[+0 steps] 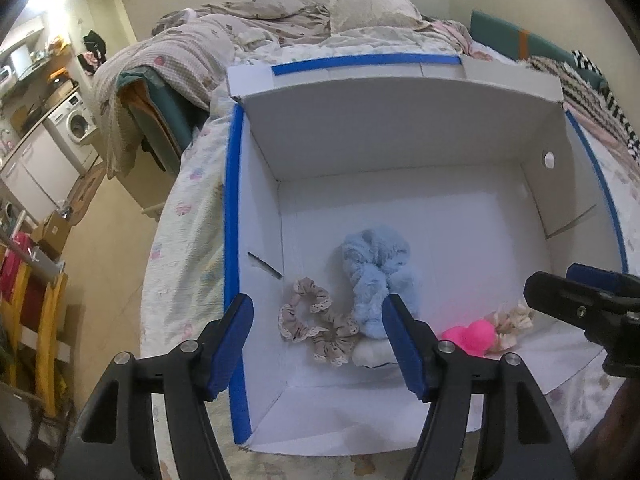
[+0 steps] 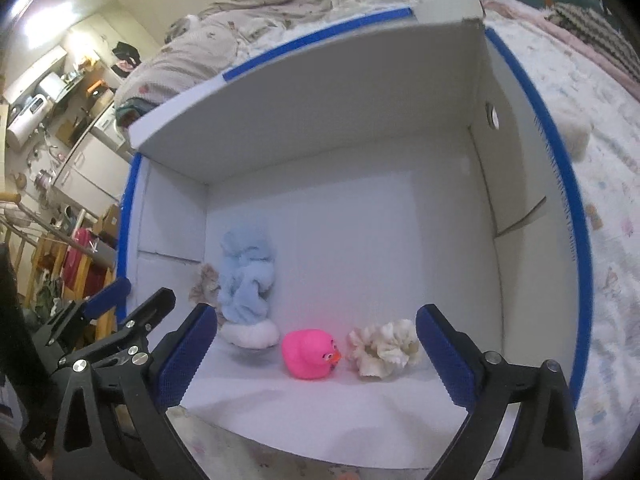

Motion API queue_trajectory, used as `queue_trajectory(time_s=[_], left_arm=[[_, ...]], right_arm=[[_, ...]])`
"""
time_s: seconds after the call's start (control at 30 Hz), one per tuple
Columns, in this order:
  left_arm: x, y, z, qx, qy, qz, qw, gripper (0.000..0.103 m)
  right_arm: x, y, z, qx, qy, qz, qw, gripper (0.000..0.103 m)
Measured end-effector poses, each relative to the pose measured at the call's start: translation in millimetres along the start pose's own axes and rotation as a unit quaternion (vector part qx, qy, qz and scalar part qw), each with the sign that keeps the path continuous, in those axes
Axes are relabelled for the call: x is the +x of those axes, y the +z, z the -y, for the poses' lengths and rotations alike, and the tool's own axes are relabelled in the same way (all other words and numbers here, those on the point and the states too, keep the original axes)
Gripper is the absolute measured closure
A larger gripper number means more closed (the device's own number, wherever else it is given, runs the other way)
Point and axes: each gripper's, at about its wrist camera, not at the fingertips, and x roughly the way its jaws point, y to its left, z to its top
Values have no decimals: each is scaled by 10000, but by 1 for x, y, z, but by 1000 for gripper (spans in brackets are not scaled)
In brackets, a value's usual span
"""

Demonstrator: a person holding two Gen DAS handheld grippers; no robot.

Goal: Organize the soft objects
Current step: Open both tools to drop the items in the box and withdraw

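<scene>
A white cardboard box (image 1: 400, 140) with blue-taped edges lies on the bed; it also shows in the right wrist view (image 2: 320, 120). Inside lie a fluffy light-blue scrunchie (image 1: 372, 272) (image 2: 248, 276), a beige lace scrunchie (image 1: 316, 324) (image 2: 206, 280), a white soft item (image 1: 370, 354) (image 2: 250, 334), a pink rubber duck (image 1: 472, 336) (image 2: 310, 354) and a cream scrunchie (image 1: 512, 326) (image 2: 384, 348). My left gripper (image 1: 320, 344) is open and empty above the box's near left part. My right gripper (image 2: 316, 352) is open and empty, its fingers either side of the duck and cream scrunchie, above them.
The box rests on a patterned quilt (image 1: 188, 240) on the bed. Pillows and crumpled bedding (image 1: 280, 20) lie beyond it. A washing machine (image 1: 76, 124) and a wooden rack (image 1: 36, 300) stand to the left. The right gripper (image 1: 580, 304) shows at the left view's right edge.
</scene>
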Motion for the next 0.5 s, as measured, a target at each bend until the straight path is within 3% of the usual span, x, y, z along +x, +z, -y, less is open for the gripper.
queue_trajectory(time_s=[0.5], left_arm=[[-32,-16,-9,-171,-106,158,9997,39]], right_arm=[[-31,-15,-1,17,-126,323,9994,0]])
